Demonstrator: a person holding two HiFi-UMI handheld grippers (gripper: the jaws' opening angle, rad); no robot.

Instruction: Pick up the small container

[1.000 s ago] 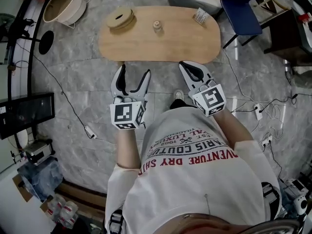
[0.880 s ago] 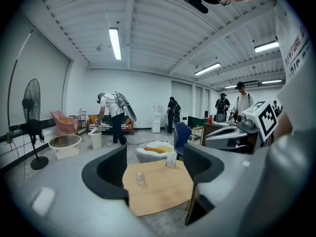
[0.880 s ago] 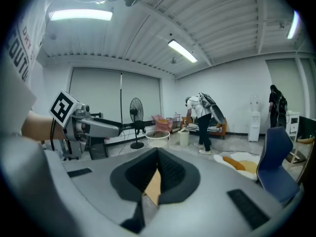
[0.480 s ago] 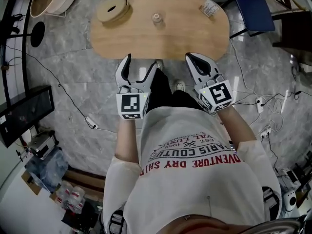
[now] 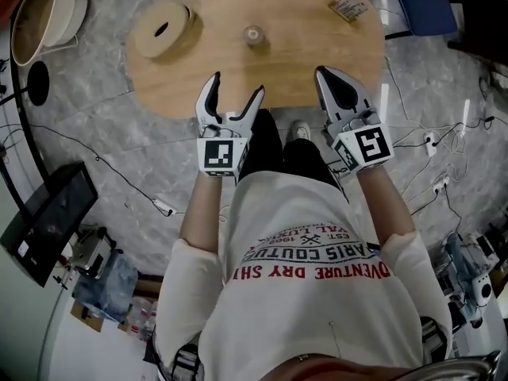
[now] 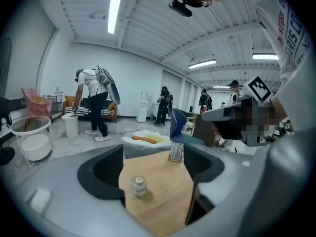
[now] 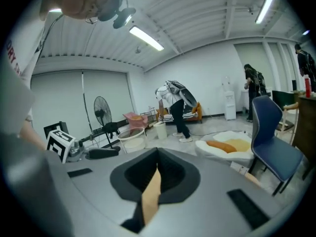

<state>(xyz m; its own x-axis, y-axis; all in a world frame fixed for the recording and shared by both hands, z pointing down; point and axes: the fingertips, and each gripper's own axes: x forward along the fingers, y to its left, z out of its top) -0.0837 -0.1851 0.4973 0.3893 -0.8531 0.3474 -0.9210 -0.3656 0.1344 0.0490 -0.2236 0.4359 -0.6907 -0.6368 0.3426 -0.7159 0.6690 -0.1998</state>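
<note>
Small container [image 5: 254, 36] is sitting midway across the table [image 5: 317, 54], past the left gripper [image 5: 234, 91] gaping wide and empty at the table's near edge. The right gripper [image 5: 328, 75] is pinching together on nothing. Coming in off-centre is risking tipping it.

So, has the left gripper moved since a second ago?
Yes. The left gripper has advanced: its tips, earlier short of the wooden table, now overlap its near edge.
</note>
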